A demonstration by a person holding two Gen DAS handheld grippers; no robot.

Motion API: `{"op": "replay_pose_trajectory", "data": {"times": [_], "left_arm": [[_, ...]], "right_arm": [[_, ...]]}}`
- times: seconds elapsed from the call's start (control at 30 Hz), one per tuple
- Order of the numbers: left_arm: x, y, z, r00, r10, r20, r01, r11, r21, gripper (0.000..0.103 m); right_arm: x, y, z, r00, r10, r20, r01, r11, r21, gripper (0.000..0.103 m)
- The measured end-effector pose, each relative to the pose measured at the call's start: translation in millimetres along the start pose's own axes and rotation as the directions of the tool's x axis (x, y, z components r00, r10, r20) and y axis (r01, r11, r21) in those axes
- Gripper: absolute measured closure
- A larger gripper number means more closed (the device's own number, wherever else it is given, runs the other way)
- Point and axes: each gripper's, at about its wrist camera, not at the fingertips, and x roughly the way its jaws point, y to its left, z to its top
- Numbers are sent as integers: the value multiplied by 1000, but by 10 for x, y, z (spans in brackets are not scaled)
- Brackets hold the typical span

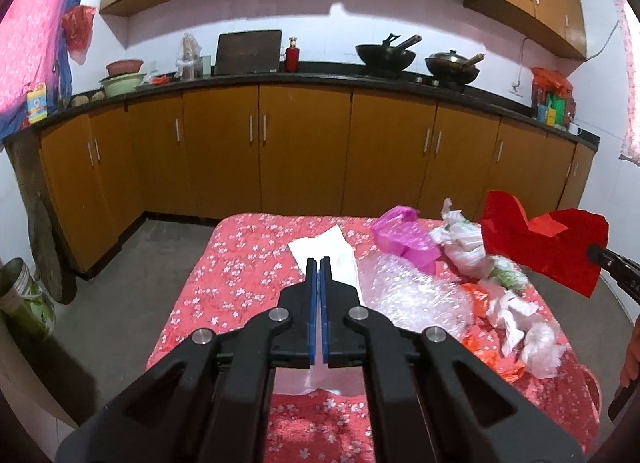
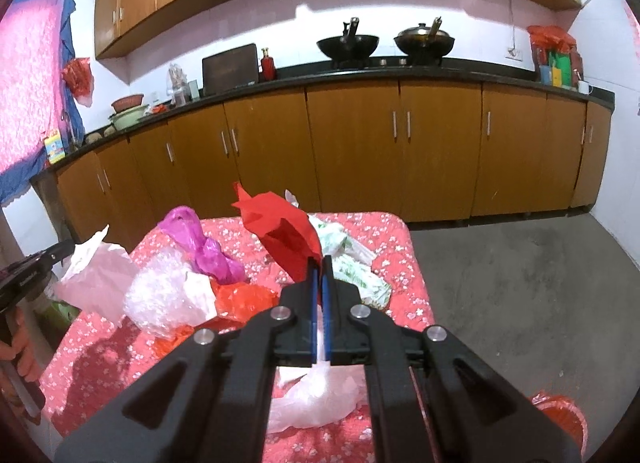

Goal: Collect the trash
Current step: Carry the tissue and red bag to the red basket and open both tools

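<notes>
Trash collection, early stage — left gripper (image 1: 319,263) clamped on a white sheet (image 1: 324,249), right gripper (image 2: 321,261) clamped on a red paper scrap (image 2: 284,237), both lifted over the floral table (image 1: 240,263); pink bag (image 1: 404,239), bubble wrap (image 1: 412,295) and crumpled wrappers (image 1: 472,251) remain on it.

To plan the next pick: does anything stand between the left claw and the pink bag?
Yes: the left claw is shut on a white sheet, and bubble wrap lies before the pink bag.
</notes>
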Motion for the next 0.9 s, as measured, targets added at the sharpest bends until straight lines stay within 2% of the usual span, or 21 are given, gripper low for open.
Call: {"op": "replay_pose_trajectory", "data": {"times": [0.2,0.47,0.7,0.9], "left_arm": [[-172,-118,140,999,-32,41,32,999,10,102],[-280,-440,253,993,-102,67,100,994,36,102],[-318,-887,264,979,-193,64,186,978,94,102],[-305,-1363,235,958,-282,51,273,952,141,102]], "right_arm": [[-230,-82,91,999,10,51,-12,1000,26,101],[-376,-228,71,998,-13,66,10,999,51,101],[-596,-615,-16,991,-106,85,97,990,102,101],[-809,-1075,-145,975,-203,86,189,971,149,101]]}}
